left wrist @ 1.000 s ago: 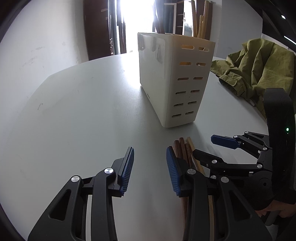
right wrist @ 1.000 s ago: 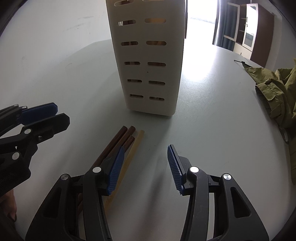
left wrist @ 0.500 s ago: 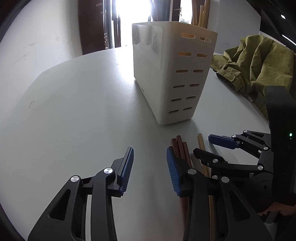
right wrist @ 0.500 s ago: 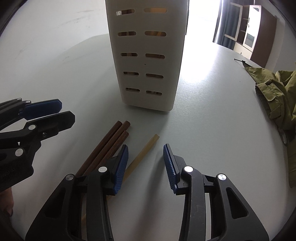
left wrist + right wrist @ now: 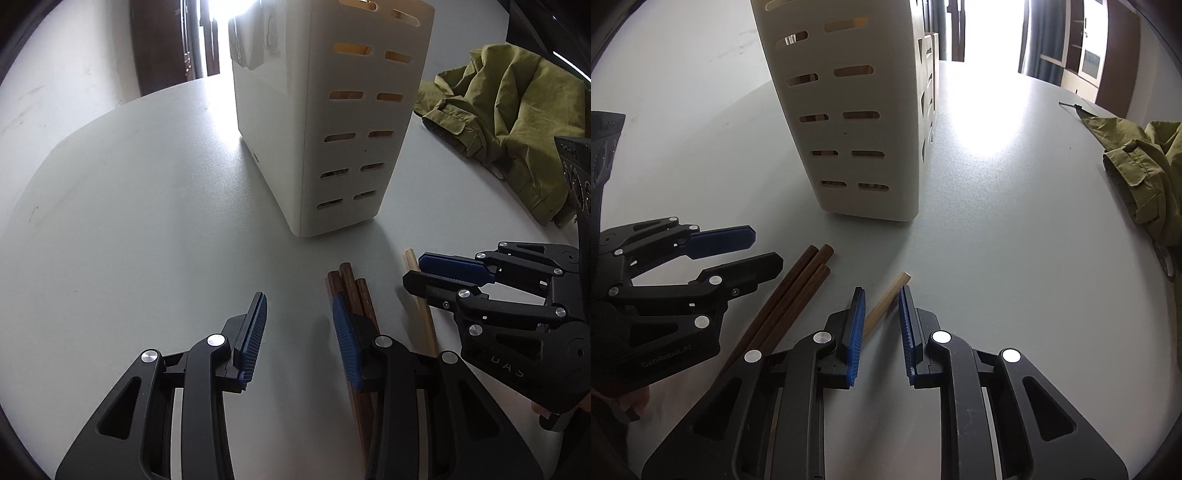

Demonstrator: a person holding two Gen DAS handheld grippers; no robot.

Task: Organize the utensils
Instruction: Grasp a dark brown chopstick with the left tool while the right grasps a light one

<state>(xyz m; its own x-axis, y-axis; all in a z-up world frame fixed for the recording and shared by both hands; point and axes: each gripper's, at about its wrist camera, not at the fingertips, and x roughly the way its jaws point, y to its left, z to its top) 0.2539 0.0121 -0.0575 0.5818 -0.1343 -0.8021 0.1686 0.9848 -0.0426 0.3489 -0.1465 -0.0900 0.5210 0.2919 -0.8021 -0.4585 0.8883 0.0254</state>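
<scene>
One pale wooden chopstick (image 5: 886, 304) lies on the grey table (image 5: 1015, 258) between the closing right gripper's (image 5: 881, 325) pads, a gap only its own camera shows, beside three dark brown chopsticks (image 5: 352, 291) at the parted, empty left gripper (image 5: 299, 332), before the slotted white plastic holder (image 5: 332, 122).

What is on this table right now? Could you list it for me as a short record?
table: pale grey
bin: tall white slotted box, upright, sticks showing through its slots
dark sticks: three, lying together in front of the bin
light stick: one, lying apart from the dark ones
right tool: closing, light stick between its pads
left tool: open, nothing between its pads
jacket: olive, crumpled beside the bin
</scene>
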